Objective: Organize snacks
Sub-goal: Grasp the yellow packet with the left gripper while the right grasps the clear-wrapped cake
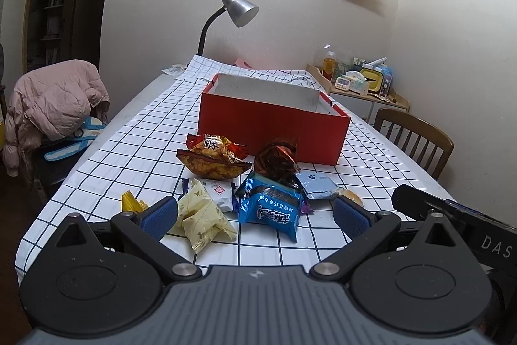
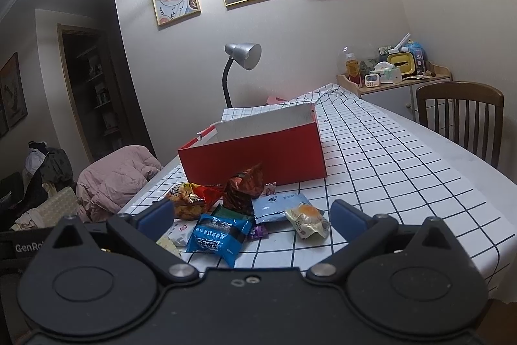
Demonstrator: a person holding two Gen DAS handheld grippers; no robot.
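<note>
Left gripper (image 1: 257, 215) wide open, holding nothing, low over near counter edge; right gripper (image 2: 252, 217) likewise wide open, empty. Between fingers: blue foil snack packet (image 1: 269, 210), cream paper-wrapped snack (image 1: 202, 215) left. Beyond the pile, open red cardboard box (image 1: 271, 126) on grid-checked white tablecloth (image 1: 129, 157).

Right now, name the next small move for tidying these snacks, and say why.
Probably ease the left gripper forward and down onto the blue snack packet. Its jaws stand open and hold nothing, the packet lies nearest between them, and the red box behind the pile shows no snacks inside.
</note>
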